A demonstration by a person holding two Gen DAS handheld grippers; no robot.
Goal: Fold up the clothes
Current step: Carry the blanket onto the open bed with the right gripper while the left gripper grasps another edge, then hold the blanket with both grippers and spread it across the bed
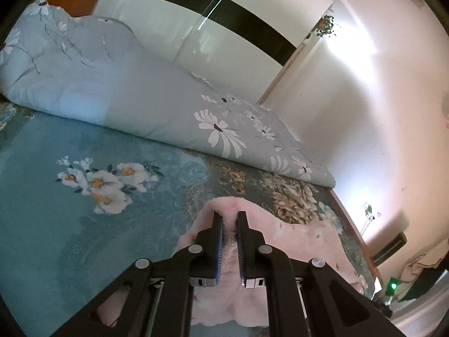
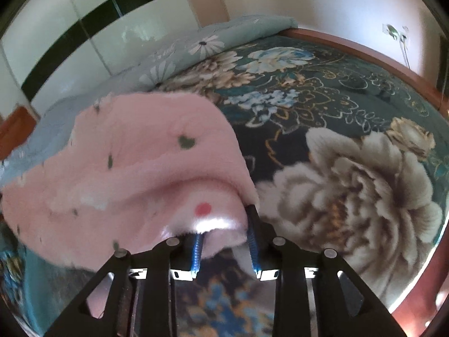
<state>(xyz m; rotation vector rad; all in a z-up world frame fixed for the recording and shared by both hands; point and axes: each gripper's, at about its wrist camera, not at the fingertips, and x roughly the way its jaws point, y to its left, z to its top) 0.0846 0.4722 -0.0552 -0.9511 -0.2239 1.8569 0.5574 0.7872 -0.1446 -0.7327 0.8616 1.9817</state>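
A fluffy pink garment with small dark and red spots lies on the flowered bedspread. In the left wrist view my left gripper is shut on a raised fold of its edge, with pink fleece pinched between the black fingers. In the right wrist view the same pink garment drapes over my right gripper. Its fingers hold a bunched edge of the fleece; the left fingertip is hidden under the cloth, and the right fingertip shows at the fold's rim.
A rolled grey-blue duvet with white flowers lies across the far side of the bed. A white wardrobe with a black band stands behind it. The bed's wooden edge runs along the wall on the right.
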